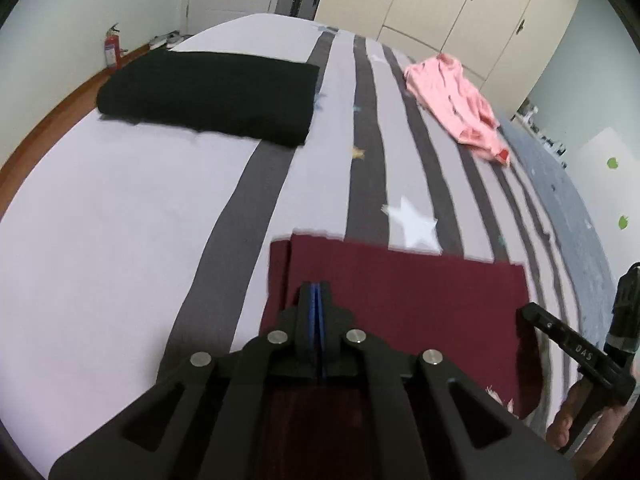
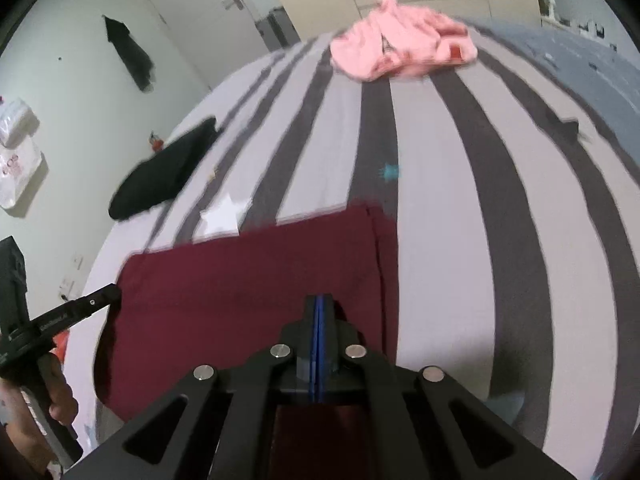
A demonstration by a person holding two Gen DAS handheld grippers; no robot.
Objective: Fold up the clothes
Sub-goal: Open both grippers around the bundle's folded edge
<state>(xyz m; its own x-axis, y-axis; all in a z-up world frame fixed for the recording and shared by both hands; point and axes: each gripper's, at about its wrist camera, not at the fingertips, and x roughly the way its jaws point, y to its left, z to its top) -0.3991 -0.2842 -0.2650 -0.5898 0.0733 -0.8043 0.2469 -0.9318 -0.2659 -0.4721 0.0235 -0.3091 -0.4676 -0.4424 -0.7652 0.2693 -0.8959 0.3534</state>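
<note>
Over maroon garment [image 1: 400, 300]: left tongs [image 1: 318, 286], right tongs [image 2: 319, 300] angled down (pressed together, whether pinching cloth unclear).

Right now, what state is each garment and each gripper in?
Maroon garment: folded flat on the bed, near edge under both grippers; whether they pinch it is unclear.
Black garment: folded into a neat rectangle, lying apart.
Pink garment: crumpled, not yet folded.
Left gripper: shut.
Right gripper: shut.
Wardrobe doors: closed.
</note>
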